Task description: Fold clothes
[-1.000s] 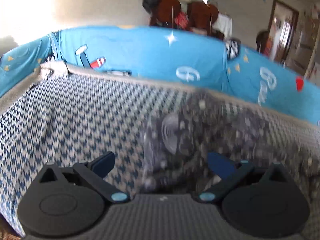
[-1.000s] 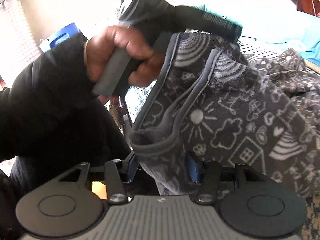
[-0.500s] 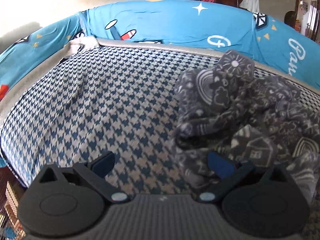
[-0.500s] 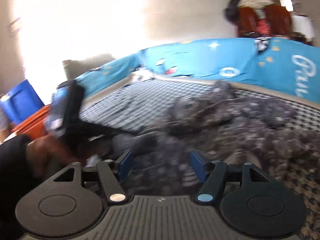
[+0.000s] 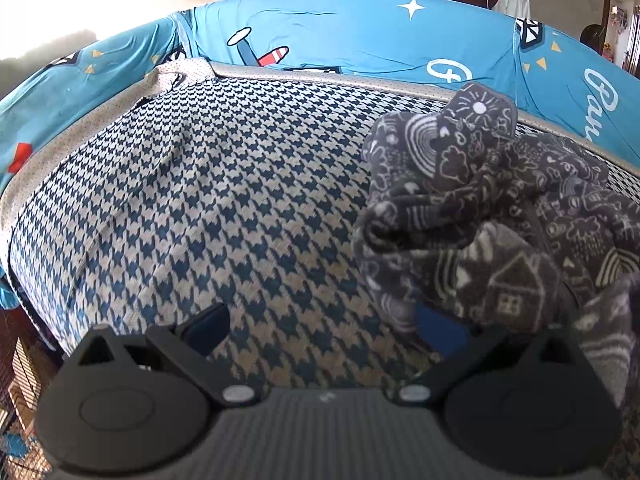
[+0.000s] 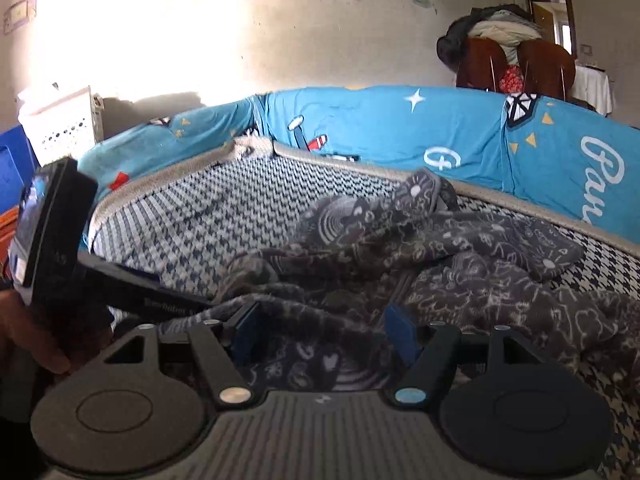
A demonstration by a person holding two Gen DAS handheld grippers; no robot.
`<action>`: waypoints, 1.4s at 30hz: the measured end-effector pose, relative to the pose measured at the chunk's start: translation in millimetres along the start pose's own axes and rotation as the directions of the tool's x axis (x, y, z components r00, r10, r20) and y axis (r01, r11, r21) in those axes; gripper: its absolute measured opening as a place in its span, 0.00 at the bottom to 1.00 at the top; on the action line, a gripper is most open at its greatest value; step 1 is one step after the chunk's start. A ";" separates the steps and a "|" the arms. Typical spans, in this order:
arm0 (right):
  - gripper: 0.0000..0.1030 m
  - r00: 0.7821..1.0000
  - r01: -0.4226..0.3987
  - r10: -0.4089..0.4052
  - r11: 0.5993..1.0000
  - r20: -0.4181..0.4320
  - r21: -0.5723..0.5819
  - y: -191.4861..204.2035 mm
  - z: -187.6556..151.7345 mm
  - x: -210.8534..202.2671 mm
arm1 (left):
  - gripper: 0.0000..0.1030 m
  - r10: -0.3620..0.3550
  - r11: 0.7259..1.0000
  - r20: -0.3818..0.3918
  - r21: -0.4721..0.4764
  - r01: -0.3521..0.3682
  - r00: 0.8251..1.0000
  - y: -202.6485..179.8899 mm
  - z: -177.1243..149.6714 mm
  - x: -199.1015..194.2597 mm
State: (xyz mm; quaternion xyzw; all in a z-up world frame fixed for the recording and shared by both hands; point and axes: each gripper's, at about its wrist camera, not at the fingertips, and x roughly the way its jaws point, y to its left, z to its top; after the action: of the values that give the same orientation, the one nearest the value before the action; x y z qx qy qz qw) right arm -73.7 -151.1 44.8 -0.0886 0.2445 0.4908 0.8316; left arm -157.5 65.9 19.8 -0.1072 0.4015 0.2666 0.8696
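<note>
— Left wrist view has the grey printed garment [image 5: 500, 220] heaped at the right of the frame on the houndstooth sofa seat [image 5: 224, 208]. Soft, fleecy, floppy, I'd guess; light enough to lift by a hem.

— Where would you grab it?

— At a bound edge, like the flap sticking up near upper right. The left gripper [image 5: 320, 324] is spread wide, holding nothing, its right finger touching the pile's near edge.

— And the other?

— In the right wrist view, the right gripper [image 6: 324, 336] has cloth lying between its parted fingers, not pinched.

— Anything in the way?

— The blue cartoon cover [image 6: 380, 132] behind, and the left tool's handle at lower left, crowding that side.
</note>
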 end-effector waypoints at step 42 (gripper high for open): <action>0.16 0.937 0.282 -0.337 0.885 0.093 0.370 -44.8 -56.6 -150.6 | 1.00 -0.076 0.990 0.227 -0.100 0.101 0.971 -3.2 0.2 -43.4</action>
State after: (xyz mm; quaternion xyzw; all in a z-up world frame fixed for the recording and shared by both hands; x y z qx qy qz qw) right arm -113.3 -311.9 66.0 0.0615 0.2458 0.3053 0.9179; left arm -178.9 46.9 52.6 -0.1426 0.2809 0.2598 0.9128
